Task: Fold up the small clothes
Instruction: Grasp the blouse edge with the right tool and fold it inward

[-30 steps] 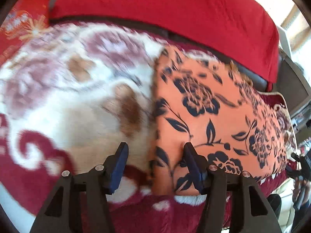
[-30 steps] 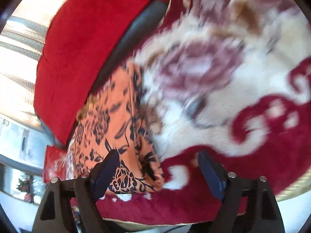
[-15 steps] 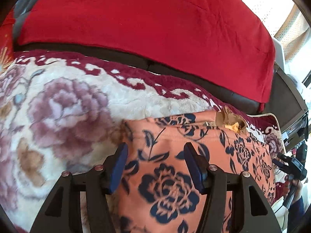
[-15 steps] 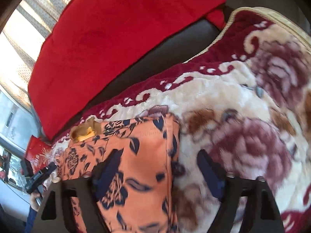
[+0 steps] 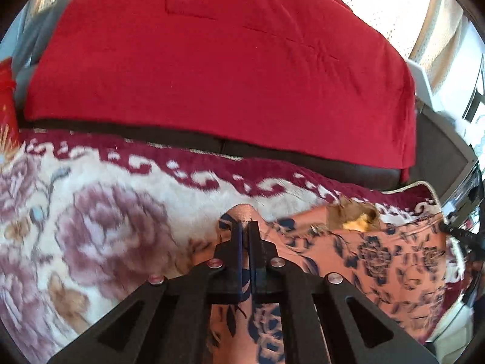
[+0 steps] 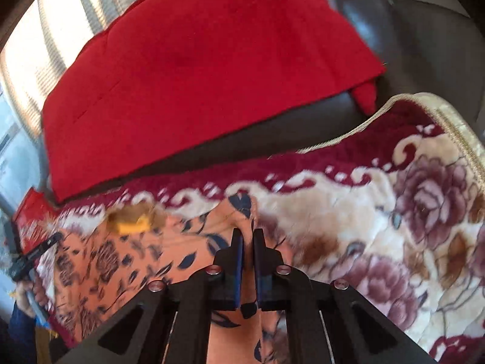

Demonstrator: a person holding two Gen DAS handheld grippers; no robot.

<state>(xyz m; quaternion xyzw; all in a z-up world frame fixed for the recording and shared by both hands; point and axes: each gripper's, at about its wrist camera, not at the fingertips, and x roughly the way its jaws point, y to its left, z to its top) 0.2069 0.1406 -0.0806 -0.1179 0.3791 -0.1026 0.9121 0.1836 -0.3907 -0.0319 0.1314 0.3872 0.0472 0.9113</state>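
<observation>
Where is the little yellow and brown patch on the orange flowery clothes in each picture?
Left wrist view: the yellow and brown patch sits right of middle, on the far edge of the orange flowery garment.
Right wrist view: the patch sits left of middle, on the garment's far edge.
Shared landmark: the red blanket draped over the dark sofa back fills the top of both views.

In the left wrist view the garment lies on the blanket at lower right, the left gripper clamped on its left corner. The cushion fills the upper frame behind. In the right wrist view the right gripper pinches the right corner.
</observation>
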